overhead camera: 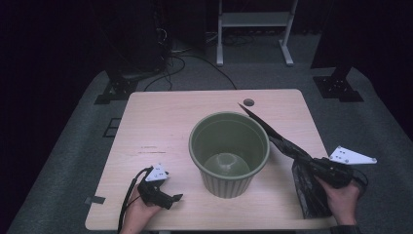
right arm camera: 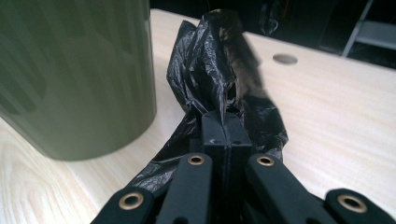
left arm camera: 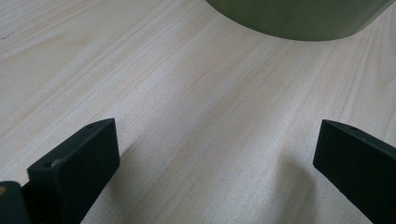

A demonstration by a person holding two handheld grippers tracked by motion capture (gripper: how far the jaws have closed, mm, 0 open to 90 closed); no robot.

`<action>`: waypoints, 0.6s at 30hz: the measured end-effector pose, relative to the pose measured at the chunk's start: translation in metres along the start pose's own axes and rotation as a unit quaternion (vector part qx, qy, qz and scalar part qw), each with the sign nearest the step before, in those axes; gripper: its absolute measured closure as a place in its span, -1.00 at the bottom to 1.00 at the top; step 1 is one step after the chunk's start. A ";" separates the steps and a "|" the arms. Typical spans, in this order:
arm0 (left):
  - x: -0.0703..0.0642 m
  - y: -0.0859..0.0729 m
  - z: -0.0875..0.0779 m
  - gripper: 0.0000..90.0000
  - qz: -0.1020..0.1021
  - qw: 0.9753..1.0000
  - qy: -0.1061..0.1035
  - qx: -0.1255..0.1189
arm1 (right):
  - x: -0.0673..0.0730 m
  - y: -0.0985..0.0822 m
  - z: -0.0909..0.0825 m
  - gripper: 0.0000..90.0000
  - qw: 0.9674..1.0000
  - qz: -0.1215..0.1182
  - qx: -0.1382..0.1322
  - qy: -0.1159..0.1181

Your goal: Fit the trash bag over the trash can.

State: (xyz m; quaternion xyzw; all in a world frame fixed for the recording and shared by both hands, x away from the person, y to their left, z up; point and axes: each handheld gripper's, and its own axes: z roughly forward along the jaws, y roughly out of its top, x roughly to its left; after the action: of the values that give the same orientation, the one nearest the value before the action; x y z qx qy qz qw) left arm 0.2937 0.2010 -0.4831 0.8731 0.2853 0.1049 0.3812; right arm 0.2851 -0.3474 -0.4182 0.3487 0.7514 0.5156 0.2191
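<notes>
A green plastic bin (overhead camera: 229,153) stands upright and empty in the middle of the wooden table (overhead camera: 160,117). To its right my right gripper (overhead camera: 314,165) is shut on a crumpled black trash bag (overhead camera: 292,151); one end sticks up toward the bin's far rim, the rest hangs down to the table edge. In the right gripper view the jaws (right arm camera: 223,123) pinch the black bag (right arm camera: 215,65) beside the bin wall (right arm camera: 74,74). My left gripper (overhead camera: 178,197) lies near the front left of the table, open, with bare wood between its fingers (left arm camera: 74,163).
A round cable hole (overhead camera: 249,102) sits near the table's far edge. Beyond the table stand a white frame (overhead camera: 253,29), dark stands and cables on grey carpet. The bin's base (left arm camera: 299,18) shows ahead of the left gripper.
</notes>
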 end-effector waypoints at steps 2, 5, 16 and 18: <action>-0.001 0.000 0.000 -1.00 0.003 1.000 0.002 0.001 | 0.000 0.005 -0.003 1.00 1.000 -0.003 -0.010 -0.001; -0.002 0.000 0.001 -1.00 0.005 1.000 0.006 0.003 | 0.002 0.012 -0.009 1.00 1.000 -0.009 -0.021 0.000; -0.004 0.001 0.002 -1.00 0.015 1.000 0.016 0.009 | 0.008 0.045 -0.031 1.00 0.997 -0.022 -0.076 0.022; -0.004 0.001 0.002 -1.00 0.016 1.000 0.016 0.010 | 0.008 0.053 -0.036 1.00 0.994 -0.021 -0.095 0.041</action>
State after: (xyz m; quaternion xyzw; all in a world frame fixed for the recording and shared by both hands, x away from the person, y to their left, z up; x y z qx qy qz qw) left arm 0.2913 0.1970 -0.4837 0.8794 0.2787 0.1216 0.3664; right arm 0.2713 -0.3520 -0.3550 0.2886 0.7146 0.5940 0.2309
